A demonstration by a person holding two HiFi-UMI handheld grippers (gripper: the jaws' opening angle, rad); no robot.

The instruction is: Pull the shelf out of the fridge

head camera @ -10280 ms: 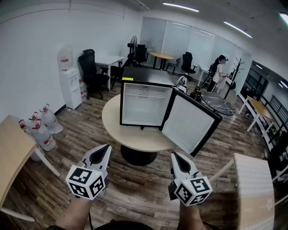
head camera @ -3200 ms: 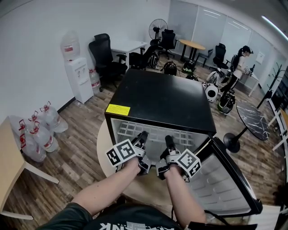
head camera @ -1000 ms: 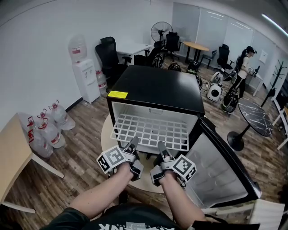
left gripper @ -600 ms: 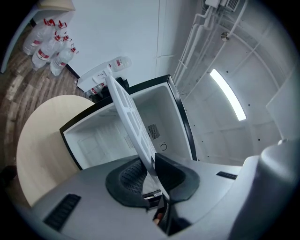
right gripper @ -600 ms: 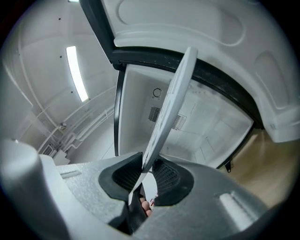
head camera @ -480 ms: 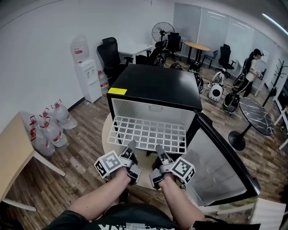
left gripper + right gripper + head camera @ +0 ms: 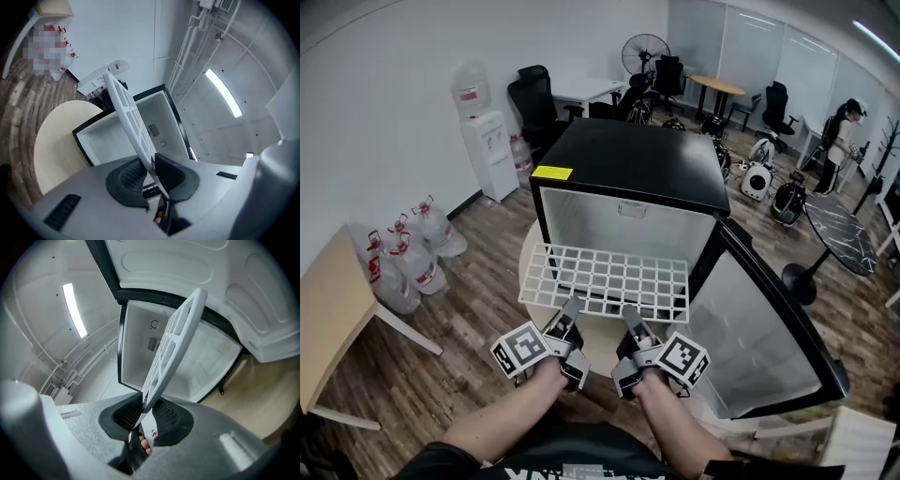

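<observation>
The left gripper (image 7: 571, 309), its jaws just tightened, and the right gripper (image 7: 629, 315) each clamp the front edge of the white wire shelf (image 7: 609, 277) before the open black mini fridge (image 7: 633, 164).

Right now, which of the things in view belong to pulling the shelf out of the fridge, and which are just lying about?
Belong to the job:
shelf, gripped at its front edge
left gripper
right gripper
fridge
open door

Just lying about:
water bottles
water dispenser
office chair
fan
</observation>
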